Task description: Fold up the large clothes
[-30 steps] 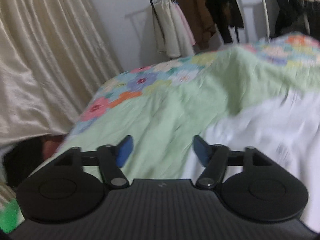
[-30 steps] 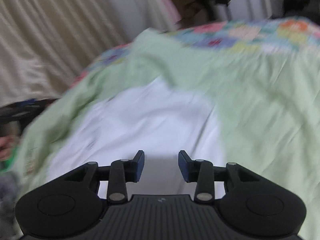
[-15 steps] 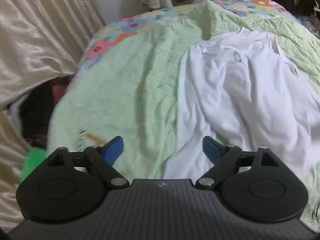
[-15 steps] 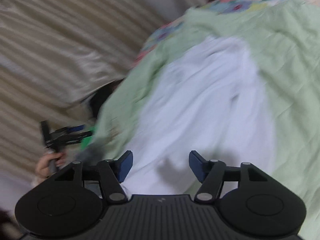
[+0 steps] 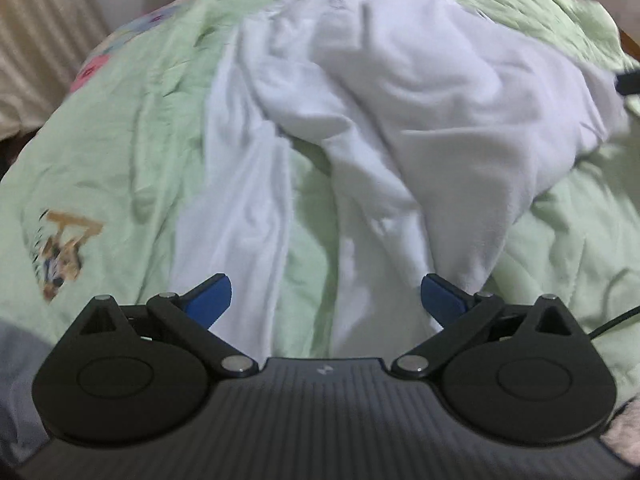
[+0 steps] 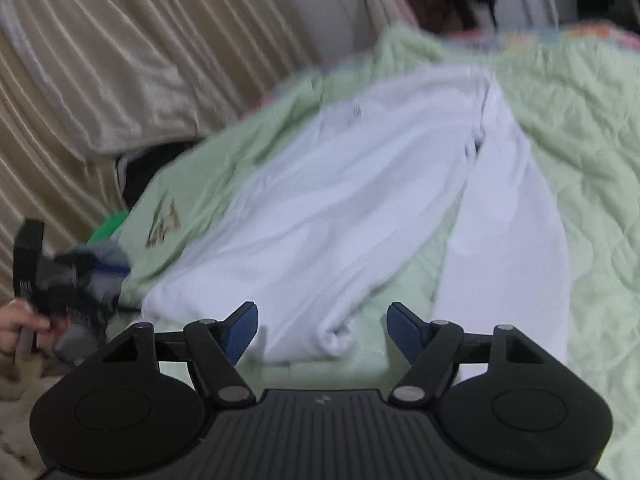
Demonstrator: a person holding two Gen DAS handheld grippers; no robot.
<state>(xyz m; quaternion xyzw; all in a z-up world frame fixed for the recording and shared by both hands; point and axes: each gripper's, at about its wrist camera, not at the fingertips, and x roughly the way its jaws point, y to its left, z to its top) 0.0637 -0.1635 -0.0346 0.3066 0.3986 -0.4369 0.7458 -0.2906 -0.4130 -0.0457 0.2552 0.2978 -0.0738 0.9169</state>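
Both grippers are hanging above the bed with their jaws spread wide and gripping nothing. Seen from its own wrist view, the left gripper (image 5: 326, 298) is hovering over the near end of the white garment (image 5: 400, 92), its blue fingertips (image 5: 208, 296) parted to either side of two long white sections that are running down toward the camera. Between those sections a strip of the green quilt (image 5: 120, 128) is showing through. The garment is lying crumpled across the middle of the quilt, bunched and folded over itself toward the right side, with a small dark print near its far end. A cartoon picture (image 5: 60, 252) is sitting on the quilt near its left edge, and a floral border is peeking out at the far left corner.

From the right wrist view, the right gripper (image 6: 322, 330) is likewise standing open, poised over the near hem of the garment (image 6: 360, 184), where a rolled white edge is lying just ahead of the gap between its pads. The garment is stretching away diagonally toward the far edge of the quilt (image 6: 580, 128), one long section lying apart on the right. At the left edge of that view, a hand (image 6: 18, 330) is holding the other gripper, blurred. Beige curtains (image 6: 100, 60) are hanging behind the bed, and dark clothes are hanging at the far wall.
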